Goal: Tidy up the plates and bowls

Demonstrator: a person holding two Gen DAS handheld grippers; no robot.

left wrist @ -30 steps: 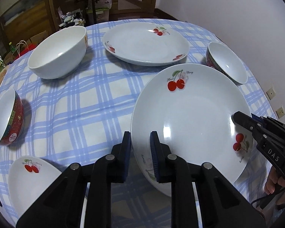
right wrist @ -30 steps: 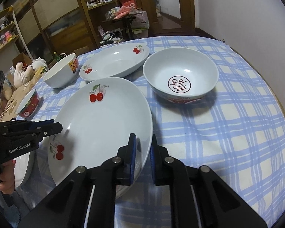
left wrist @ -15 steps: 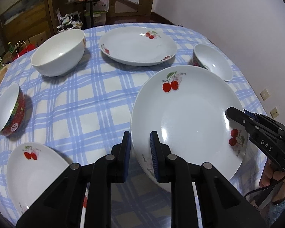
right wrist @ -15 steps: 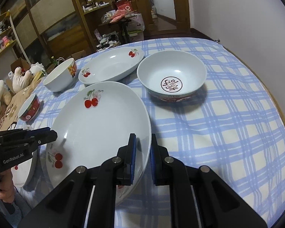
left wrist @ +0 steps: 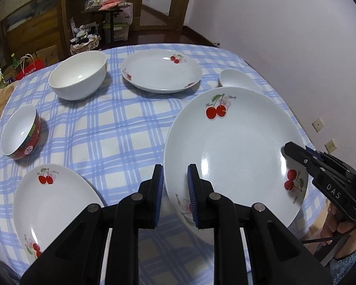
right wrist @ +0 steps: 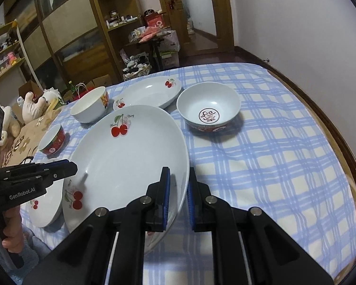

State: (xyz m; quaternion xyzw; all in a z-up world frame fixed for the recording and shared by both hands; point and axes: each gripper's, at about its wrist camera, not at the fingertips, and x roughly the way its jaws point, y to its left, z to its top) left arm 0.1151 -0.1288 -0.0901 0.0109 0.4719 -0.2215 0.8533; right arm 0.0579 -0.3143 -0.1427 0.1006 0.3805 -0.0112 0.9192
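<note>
A large white cherry plate [left wrist: 235,147] is held up off the table between both grippers; it also shows in the right wrist view [right wrist: 128,163]. My left gripper [left wrist: 175,190] is shut on its left rim. My right gripper [right wrist: 179,187] is shut on its right rim and shows from the side in the left wrist view [left wrist: 320,166]. Another cherry plate [left wrist: 54,204] lies on the table below at the near left. A third cherry plate [left wrist: 161,70] lies at the far side.
A big white bowl [left wrist: 79,78] stands at the far left. A small red bowl [left wrist: 21,134] lies tilted at the left. A red-patterned bowl [right wrist: 208,106] stands right of the held plate. The round table's wooden edge [right wrist: 344,142] curves on the right.
Both grippers have lifted the large plate higher and drawn it toward the near side. More of the near-left plate has come into view under it.
</note>
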